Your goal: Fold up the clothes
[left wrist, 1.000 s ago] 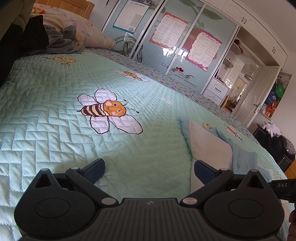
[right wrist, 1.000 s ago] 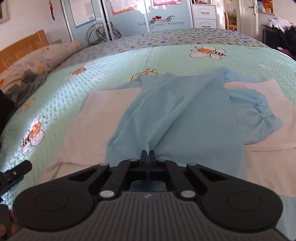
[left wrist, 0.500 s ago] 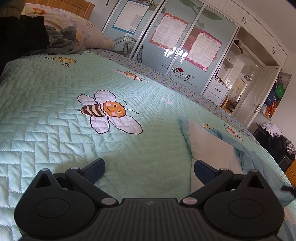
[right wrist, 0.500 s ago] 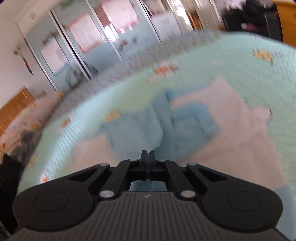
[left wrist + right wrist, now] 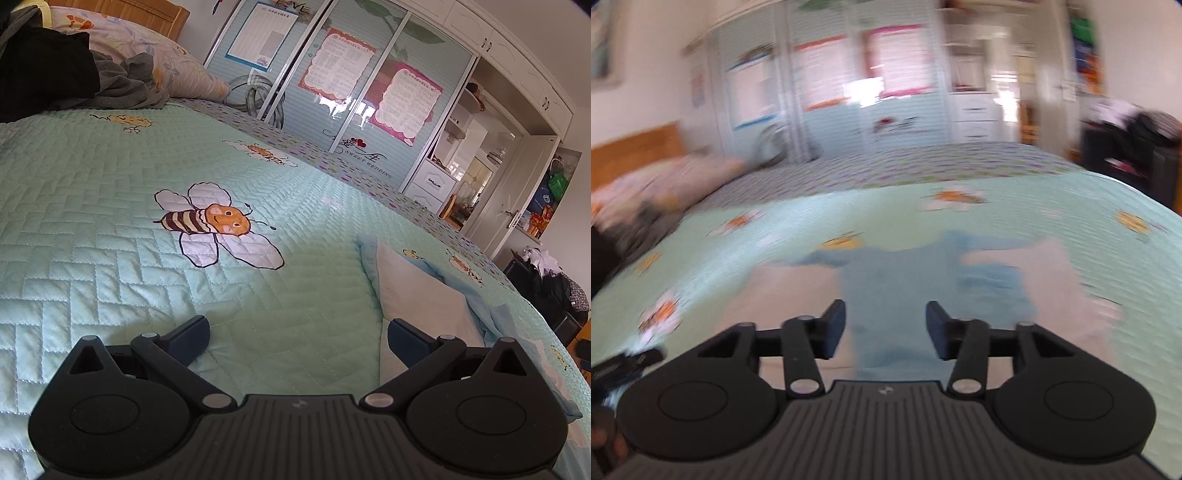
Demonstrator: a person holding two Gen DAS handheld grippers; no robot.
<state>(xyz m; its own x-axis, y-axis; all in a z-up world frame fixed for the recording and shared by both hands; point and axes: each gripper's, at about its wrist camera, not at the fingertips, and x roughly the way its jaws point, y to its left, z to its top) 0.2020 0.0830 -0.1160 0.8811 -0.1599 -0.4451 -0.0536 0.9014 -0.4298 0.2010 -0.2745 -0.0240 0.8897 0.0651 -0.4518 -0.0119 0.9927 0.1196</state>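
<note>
**Ann:** Left wrist view first, and the left gripper (image 5: pixel 297 334) hovers over the bed (image 5: pixel 92 229) with its jaws spread wide, nothing between them but mint-green quilt. What else have you got?

**Bo:** A big cartoon bee (image 5: pixel 218 225) stitched into the quilt, dead ahead. Off to the right lies a white cloth (image 5: pixel 417 299) with the edge of the light blue garment (image 5: pixel 491 314) just beyond it. The gripper's right finger sits just in front of that white cloth; whether it touches, I cannot tell.

**Ann:** And up at the head of the bed?

**Bo:** A floral pillow (image 5: pixel 147 48) with dark clothes (image 5: pixel 48 74) heaped against it, and sliding wardrobe doors (image 5: pixel 332 92) behind.

**Ann:** Over to the right wrist view, which is heavily blurred.

**Bo:** The right gripper (image 5: pixel 885 328) is opening as we speak, its jaws about halfway apart. The pads grip nothing.

**Ann:** So where's the light blue garment (image 5: pixel 905 280)?

**Bo:** Down on the bed, spread over the white cloth (image 5: pixel 790 295), seen through the gap between the fingers and running away from the camera. Its sleeves reach out to either side at the far end. At the lower left edge a bit of the left gripper (image 5: pixel 617 369) pokes in.
</note>
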